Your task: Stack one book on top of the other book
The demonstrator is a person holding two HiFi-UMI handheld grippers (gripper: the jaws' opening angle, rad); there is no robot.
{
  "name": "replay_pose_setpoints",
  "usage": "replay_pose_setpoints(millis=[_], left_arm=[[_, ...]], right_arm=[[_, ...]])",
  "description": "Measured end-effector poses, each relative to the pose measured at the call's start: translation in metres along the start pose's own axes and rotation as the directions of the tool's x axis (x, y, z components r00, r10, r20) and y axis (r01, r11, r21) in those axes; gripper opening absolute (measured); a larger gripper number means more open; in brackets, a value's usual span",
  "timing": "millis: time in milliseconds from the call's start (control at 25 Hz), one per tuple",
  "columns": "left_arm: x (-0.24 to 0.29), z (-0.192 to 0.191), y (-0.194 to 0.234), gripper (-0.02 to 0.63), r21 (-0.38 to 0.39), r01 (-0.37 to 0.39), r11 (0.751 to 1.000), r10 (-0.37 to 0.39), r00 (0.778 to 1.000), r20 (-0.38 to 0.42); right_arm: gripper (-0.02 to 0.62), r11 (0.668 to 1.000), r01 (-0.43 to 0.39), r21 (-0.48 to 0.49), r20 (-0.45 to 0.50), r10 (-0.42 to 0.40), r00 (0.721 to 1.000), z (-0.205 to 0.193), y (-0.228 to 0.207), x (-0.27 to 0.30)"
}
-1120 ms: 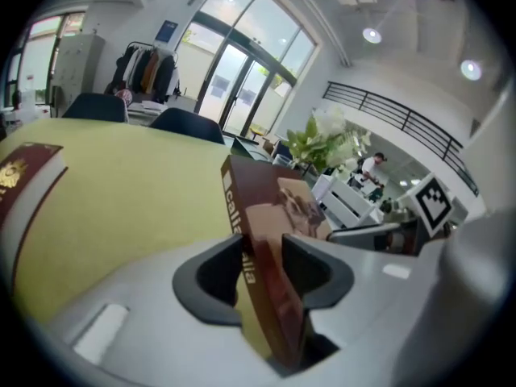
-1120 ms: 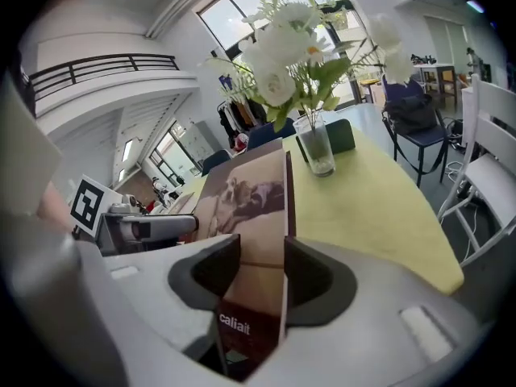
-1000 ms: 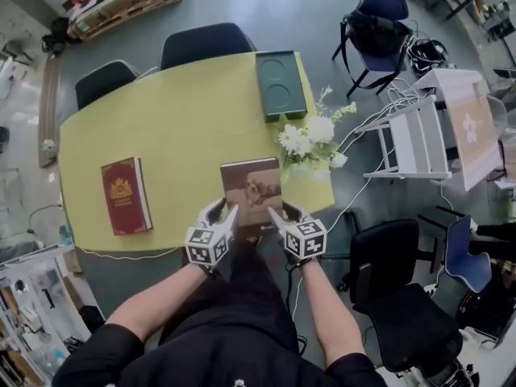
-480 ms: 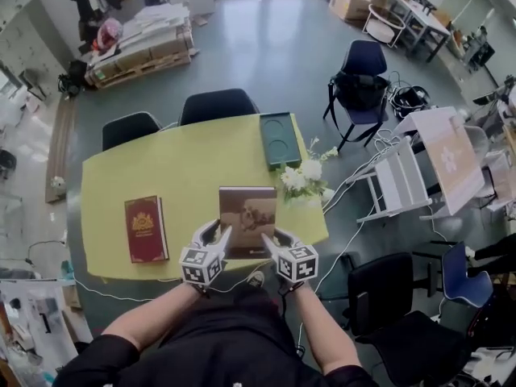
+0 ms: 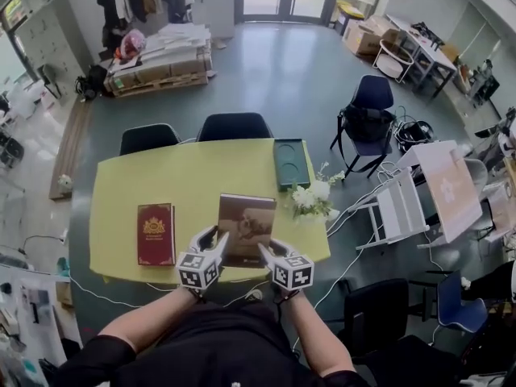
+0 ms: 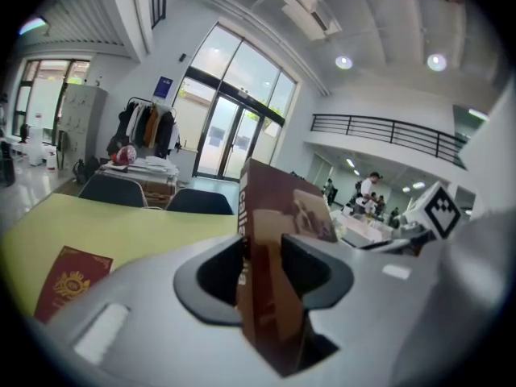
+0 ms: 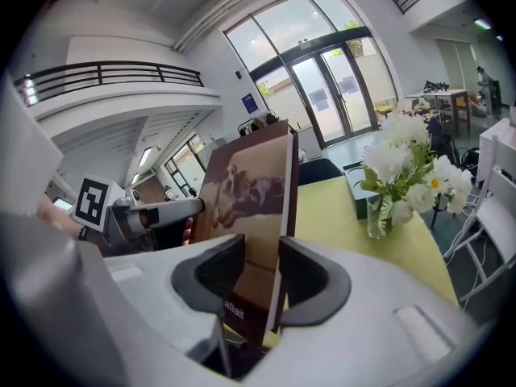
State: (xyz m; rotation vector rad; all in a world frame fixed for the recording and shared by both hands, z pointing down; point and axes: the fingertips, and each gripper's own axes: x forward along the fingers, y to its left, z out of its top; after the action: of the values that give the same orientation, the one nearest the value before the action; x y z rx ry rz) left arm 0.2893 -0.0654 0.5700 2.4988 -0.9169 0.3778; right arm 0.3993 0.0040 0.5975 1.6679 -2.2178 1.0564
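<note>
Yellow tabletop (image 5: 121, 192) fills the middle of the head view, and at its near edge the jaws of the left gripper (image 5: 212, 239) are clamped on the lower left corner of the brown book (image 5: 247, 222). The jaws of the right gripper (image 5: 272, 247), which have just been closing, pinch its lower right corner. Tilted up between them, the book sits at frame centre, with the red book (image 5: 156, 234) flat to its left and white flowers (image 5: 310, 200) to its right.

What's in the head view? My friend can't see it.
The left gripper and right gripper hold a brown book over a yellow table, the right's jaws having just closed further. A red book lies to its left.
</note>
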Motion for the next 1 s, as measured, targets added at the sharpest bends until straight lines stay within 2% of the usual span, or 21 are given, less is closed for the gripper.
replay_pose_setpoints(millis=[320,640,1000], left_arm=[[-0.038,0.001,0.029,0.162,-0.042,-0.1,0.994,0.102,0.994,0.048],[-0.084,0.003,0.081,0.163,-0.082,-0.19,0.978,0.197,0.977,0.088],[-0.141,0.012,0.178,0.163,-0.115,-0.174,0.978,0.185,0.978,0.094]], right_arm=[[0.137,0.995,-0.091,-0.045,-0.036,0.089,0.995,0.003,0.038,0.019],[0.133,0.979,-0.178,-0.099,-0.088,0.169,0.982,0.0,0.094,0.057],[0.132,0.979,-0.166,-0.118,-0.118,0.152,0.981,-0.003,0.186,0.119]])
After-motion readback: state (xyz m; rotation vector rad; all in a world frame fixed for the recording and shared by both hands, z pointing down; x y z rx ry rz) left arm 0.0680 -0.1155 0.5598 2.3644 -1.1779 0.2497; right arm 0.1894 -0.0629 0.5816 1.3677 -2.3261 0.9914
